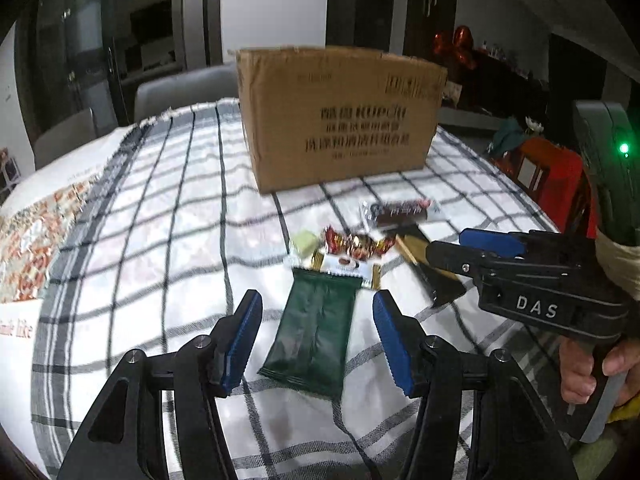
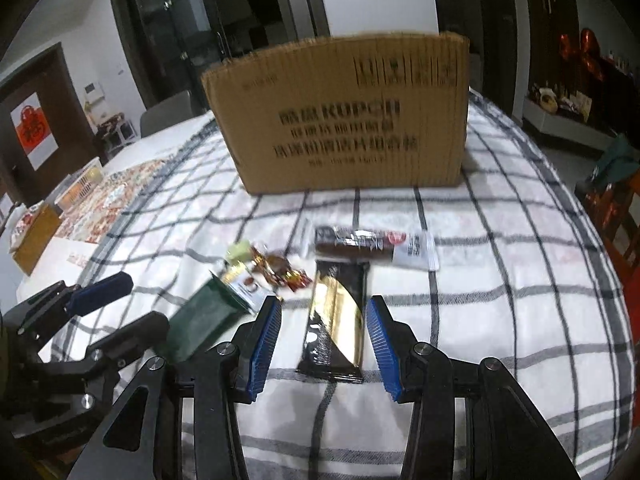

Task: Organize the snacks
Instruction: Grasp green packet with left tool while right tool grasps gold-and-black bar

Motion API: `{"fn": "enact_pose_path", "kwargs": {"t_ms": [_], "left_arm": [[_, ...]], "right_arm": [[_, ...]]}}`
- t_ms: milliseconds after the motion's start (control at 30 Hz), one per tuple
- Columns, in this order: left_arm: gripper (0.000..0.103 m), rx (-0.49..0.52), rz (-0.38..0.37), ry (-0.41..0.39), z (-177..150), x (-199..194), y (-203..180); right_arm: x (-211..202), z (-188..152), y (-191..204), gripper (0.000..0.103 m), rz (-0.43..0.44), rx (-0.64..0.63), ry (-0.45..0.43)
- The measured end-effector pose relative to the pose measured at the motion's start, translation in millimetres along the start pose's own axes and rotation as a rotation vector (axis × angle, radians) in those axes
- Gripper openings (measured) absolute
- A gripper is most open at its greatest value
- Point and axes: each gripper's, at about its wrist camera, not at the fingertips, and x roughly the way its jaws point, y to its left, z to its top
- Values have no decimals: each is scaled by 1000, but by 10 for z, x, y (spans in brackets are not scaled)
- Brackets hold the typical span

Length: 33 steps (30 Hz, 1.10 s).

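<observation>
Two handheld grippers are hovering over a table spread with a black-and-white checked cloth (image 1: 168,208), each one lined up with a snack packet. The left gripper (image 1: 318,338) is standing part-open, its blue pads on either side of a dark green foil packet (image 1: 316,330) without touching it; the packet is lying flat on the cloth between the jaws. The right gripper (image 2: 323,346) is likewise standing part-open and holding nothing, its pads flanking a black-and-gold packet (image 2: 336,320) that is lying lengthwise on the cloth, apart from both pads. A person's hand (image 1: 600,364) is gripping the right gripper's handle at the edge of the left wrist view.

Just beyond the two packets, more snacks are sitting in a loose cluster: a small pale green wrapped sweet (image 1: 305,241), red-and-gold twist-wrapped candies (image 1: 356,245), a white-and-gold sachet (image 1: 346,270) touching the green packet's far end, and a dark bar in a clear-ended wrapper (image 2: 370,246) lying crosswise at the black-and-gold packet's far end. Farther back, a brown cardboard box (image 2: 340,120) with printed lettering is standing on the cloth, well apart from the snacks.
</observation>
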Motion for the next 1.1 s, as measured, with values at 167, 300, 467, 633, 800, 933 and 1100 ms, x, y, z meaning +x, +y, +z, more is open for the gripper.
{"fn": "enact_pose_path", "kwargs": {"t_ms": [167,300,467,633,800,933,1100], "left_arm": [[56,-26,-28,37,-17,152,39],[54,-18,-24,64,-7,264,47],[53,-3,-18,89,-20,378,26],[53,-3,-13,100,-1,443,-11],[50,-13,-13,107,11,482,-28],[48,-9,-6,102,3,479,-47],[41,-15,-2,97,-10,469,-48]], "right_arm": [[98,-9,-21,46,-4,10,28],[161,-1,-15,46,-7,3,36],[245,-1,-1,45,-19,-14,45],[314,-11,31,45,-35,-43,53],[322,-22,66,38,-53,-82,53],[308,-25,52,33,-51,-85,55],[269,-31,21,33,-44,-67,51]]}}
